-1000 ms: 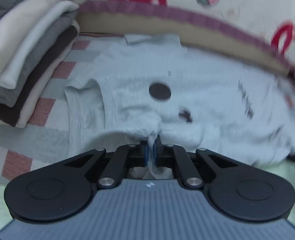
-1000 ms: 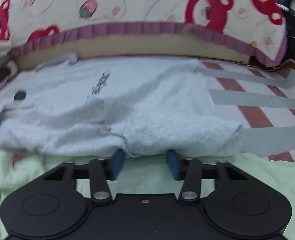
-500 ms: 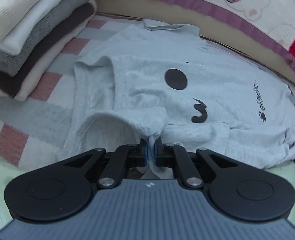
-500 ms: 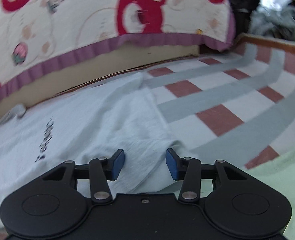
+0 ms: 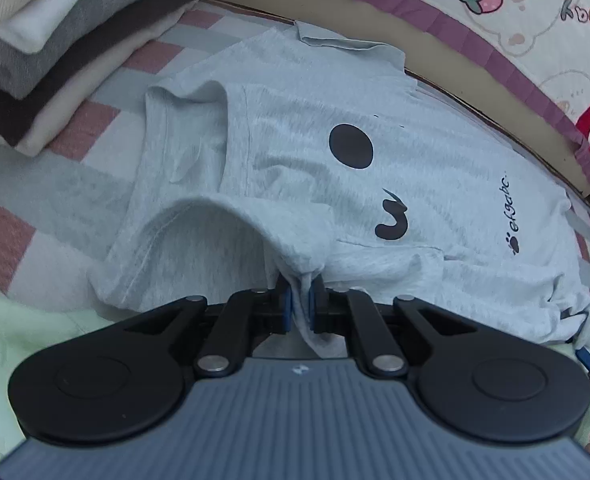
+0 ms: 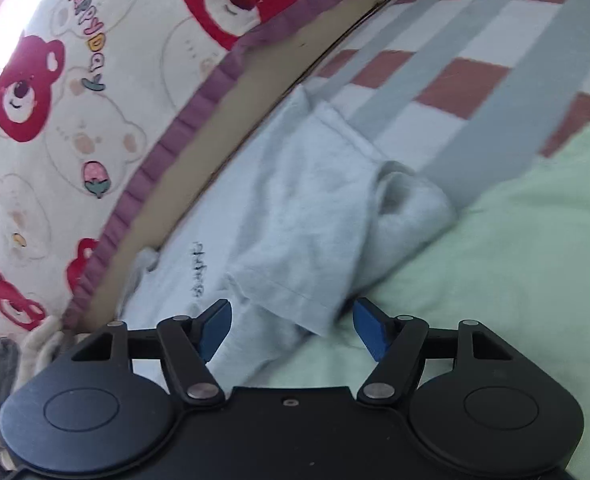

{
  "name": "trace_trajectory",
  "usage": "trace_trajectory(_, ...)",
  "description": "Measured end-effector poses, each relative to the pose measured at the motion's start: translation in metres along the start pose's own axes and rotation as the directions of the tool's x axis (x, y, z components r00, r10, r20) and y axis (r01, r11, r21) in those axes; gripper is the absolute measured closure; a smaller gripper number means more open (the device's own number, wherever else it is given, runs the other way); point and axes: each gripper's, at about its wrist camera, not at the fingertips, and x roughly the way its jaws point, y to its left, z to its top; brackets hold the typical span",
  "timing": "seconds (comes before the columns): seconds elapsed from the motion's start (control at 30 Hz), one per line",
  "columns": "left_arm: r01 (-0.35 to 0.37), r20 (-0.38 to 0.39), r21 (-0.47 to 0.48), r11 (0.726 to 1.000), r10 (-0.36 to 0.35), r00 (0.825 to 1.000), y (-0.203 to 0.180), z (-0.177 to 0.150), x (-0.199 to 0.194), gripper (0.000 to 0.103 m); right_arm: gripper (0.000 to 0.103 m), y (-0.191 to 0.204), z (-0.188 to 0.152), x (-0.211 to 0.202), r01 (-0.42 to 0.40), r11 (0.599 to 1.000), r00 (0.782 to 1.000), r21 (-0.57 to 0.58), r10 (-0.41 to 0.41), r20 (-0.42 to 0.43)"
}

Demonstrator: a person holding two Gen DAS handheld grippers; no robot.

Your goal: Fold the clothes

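We read "HAPPY DAY" on bear-print cushion point(image 6: 75, 92). Left gripper point(image 5: 299, 307) jaws pinching grey T-shirt point(image 5: 295, 184); right gripper point(image 6: 291, 322) jaws spread, just been opening, shirt hem between, unpressed.

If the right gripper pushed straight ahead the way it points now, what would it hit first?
Most likely the folded hem of the light grey cotton T-shirt, lying directly ahead of the open right gripper; depth is hard to judge.

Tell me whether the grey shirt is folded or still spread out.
Partly folded. The shirt lies mostly flat, print up, with its near edge doubled over; the left tool pinches that edge.
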Motion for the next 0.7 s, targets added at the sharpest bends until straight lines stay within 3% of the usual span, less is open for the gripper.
trace_trajectory(0.07, 0.008, -0.012, -0.009, 1.000, -0.008, 1.000, 0.001, -0.002, 0.000, 0.090, 0.067, 0.005, 0.004, 0.000, 0.027, 0.999, 0.999, -0.042, -0.026, 0.027)
trace_trajectory(0.1, 0.012, -0.018, -0.006, 1.000, -0.012, 1.000, 0.001, -0.002, -0.001, 0.089, 0.094, 0.011, 0.007, -0.004, 0.037, 0.995, 0.999, -0.095, -0.034, 0.040)
trace_trajectory(0.2, 0.030, -0.003, 0.040, 0.999, -0.030, 1.000, -0.004, -0.002, -0.014, 0.099, 0.094, 0.027, 0.021, -0.021, 0.049, 0.965, 0.996, -0.257, -0.029, 0.081)
trace_trajectory(0.3, 0.094, 0.027, 0.057, 0.994, -0.095, 0.995, -0.008, 0.002, -0.035, 0.099, 0.094, 0.045, 0.055, -0.050, 0.054, 0.917, 0.992, -0.396, -0.004, 0.125)
trace_trajectory(0.43, 0.156, 0.071, 0.039, 0.987, -0.159, 0.985, -0.006, 0.004, -0.071, 0.099, 0.094, 0.052, 0.082, -0.078, 0.045, 0.864, 0.997, -0.501, -0.008, 0.075)
trace_trajectory(0.5, 0.143, 0.073, 0.033, 0.989, -0.145, 0.987, -0.002, 0.002, -0.077, 0.099, 0.094, 0.055, 0.094, -0.091, 0.044, 0.836, 0.998, -0.547, -0.018, 0.053)
trace_trajectory(0.7, 0.103, -0.024, -0.018, 0.995, -0.103, 0.994, 0.014, -0.008, -0.053, 0.096, 0.093, -0.001, 0.071, -0.057, 0.156, 0.899, 0.985, -0.408, -0.173, -0.003)
